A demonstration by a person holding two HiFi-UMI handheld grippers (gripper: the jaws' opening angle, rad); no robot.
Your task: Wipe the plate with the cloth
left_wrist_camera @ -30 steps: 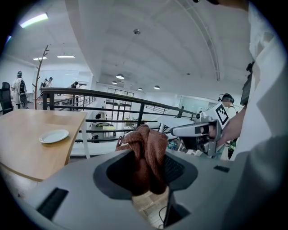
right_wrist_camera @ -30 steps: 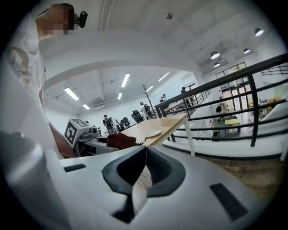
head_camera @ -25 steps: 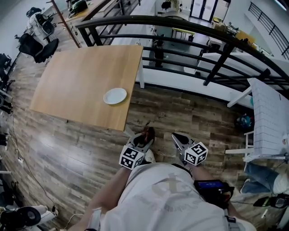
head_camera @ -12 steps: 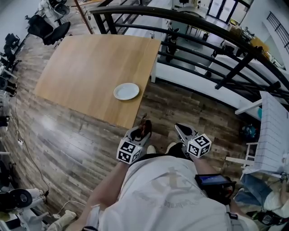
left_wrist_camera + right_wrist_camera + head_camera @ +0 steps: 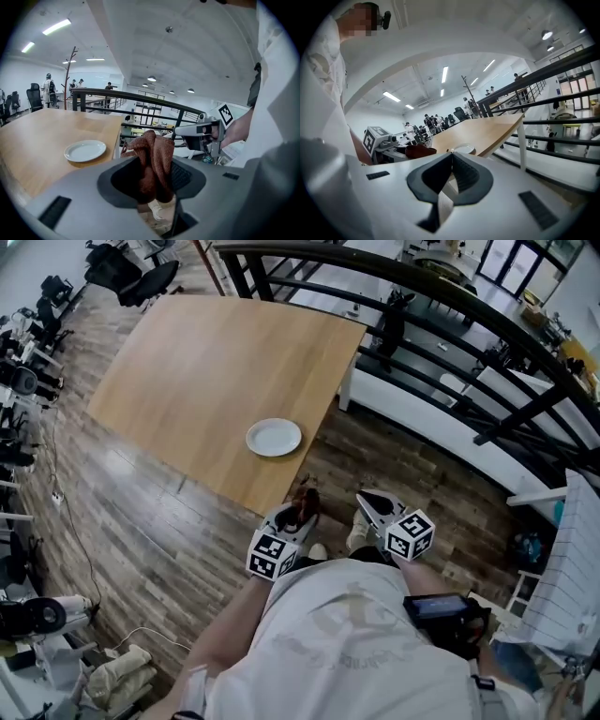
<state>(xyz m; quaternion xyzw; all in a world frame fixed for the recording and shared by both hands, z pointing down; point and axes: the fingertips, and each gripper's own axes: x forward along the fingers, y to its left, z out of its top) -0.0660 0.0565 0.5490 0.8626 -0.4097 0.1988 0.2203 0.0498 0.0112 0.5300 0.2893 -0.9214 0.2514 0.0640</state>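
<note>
Person stepped closer to counter & plate. L tool squeezed the cloth; R tool was closed, empty. Wiping not started yet.

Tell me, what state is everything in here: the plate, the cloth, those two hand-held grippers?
plate: empty, lying flat on the table near its edge, untouched.
cloth: bunched up, clamped in the left hand-held gripper, off the table.
left hand-held gripper: shut on the cloth.
right hand-held gripper: shut, empty.
</note>
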